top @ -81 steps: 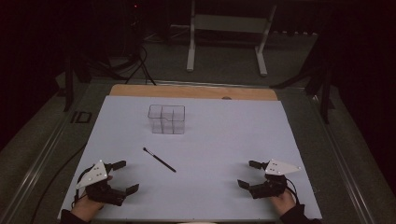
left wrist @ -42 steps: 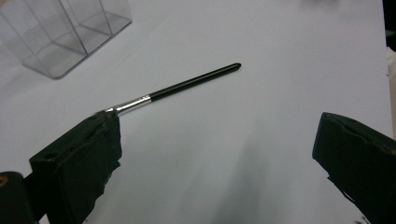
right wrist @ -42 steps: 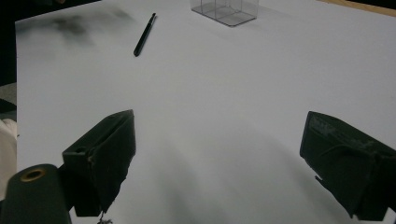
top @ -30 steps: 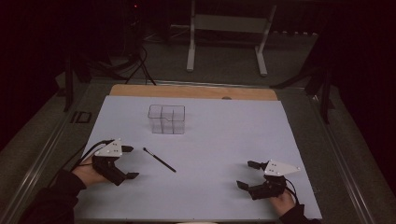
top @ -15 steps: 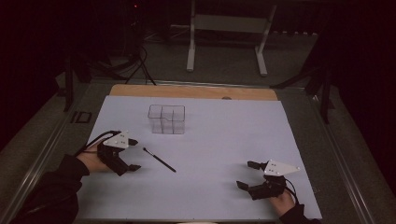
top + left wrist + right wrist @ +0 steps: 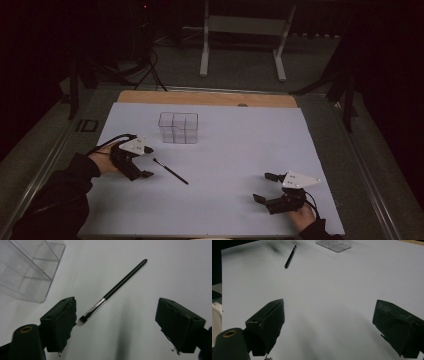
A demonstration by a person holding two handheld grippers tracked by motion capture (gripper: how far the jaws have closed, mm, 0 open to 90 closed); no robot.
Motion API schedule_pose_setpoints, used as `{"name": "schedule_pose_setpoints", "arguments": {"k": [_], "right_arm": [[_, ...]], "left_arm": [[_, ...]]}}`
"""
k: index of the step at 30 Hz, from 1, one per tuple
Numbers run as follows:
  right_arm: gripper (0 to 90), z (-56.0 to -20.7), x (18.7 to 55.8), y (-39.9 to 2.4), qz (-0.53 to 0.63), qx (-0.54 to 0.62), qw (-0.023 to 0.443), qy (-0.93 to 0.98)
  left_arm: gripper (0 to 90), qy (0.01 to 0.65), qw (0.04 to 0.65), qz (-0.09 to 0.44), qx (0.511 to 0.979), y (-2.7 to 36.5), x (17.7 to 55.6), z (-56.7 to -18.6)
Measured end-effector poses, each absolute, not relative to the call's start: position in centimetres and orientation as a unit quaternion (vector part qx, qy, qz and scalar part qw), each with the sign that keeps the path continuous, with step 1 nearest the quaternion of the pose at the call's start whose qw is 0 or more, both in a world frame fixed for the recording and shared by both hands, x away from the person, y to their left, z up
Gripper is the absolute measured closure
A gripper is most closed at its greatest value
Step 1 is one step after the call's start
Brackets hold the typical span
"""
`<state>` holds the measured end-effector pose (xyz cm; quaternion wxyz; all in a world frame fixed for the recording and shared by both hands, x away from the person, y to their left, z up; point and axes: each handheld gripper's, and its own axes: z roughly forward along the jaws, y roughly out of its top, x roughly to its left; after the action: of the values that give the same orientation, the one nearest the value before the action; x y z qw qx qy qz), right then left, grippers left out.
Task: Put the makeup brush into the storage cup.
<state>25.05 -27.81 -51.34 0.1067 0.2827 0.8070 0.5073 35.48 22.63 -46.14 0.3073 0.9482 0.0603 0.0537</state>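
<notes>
A thin black makeup brush (image 6: 171, 171) with a silver ferrule and pale tip lies flat on the white table cover. My left gripper (image 6: 146, 161) stands open just left of the brush's bristle end. In the left gripper view the brush (image 6: 112, 291) runs diagonally away between the jaws, its tip close to the left fingertip (image 6: 65, 319). Behind stands a clear plastic organizer (image 6: 178, 127) with several compartments, also at the upper left of the left gripper view (image 6: 27, 272). My right gripper (image 6: 264, 187) rests open at the front right, nothing between its jaws; far off it sees the brush (image 6: 290, 256) and organizer (image 6: 334, 244).
The white cover (image 6: 240, 145) spans the table, with a bare wooden strip (image 6: 210, 98) along its far edge. A metal stand (image 6: 242, 35) and cables lie on the dark floor beyond. A small black object (image 6: 88, 125) sits off the cover at the left.
My left gripper has moved forward and to the right, from the front left corner up to the brush's bristle end. The right gripper has stayed put.
</notes>
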Motion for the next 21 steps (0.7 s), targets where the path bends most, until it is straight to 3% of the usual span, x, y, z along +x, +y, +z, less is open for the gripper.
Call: {"name": "schedule_pose_setpoints", "arguments": {"k": [6, 18, 21], "right_arm": [[10.6, -51.4, 25.1, -27.8, 0.508, 0.283, 0.106, 0.807], [10.6, -51.4, 25.1, -27.8, 0.507, 0.282, 0.105, 0.808], [10.6, -51.4, 25.1, -27.8, 0.506, 0.283, 0.103, 0.808]], "left_arm": [[22.6, 0.033, 0.281, 0.063, 0.957, 21.8, 35.9, -46.1], [43.4, -0.006, 0.252, 0.051, 0.966, 20.7, 37.2, -46.3], [45.1, -0.013, 0.247, 0.045, 0.968, 20.3, 37.4, -46.4]]}}
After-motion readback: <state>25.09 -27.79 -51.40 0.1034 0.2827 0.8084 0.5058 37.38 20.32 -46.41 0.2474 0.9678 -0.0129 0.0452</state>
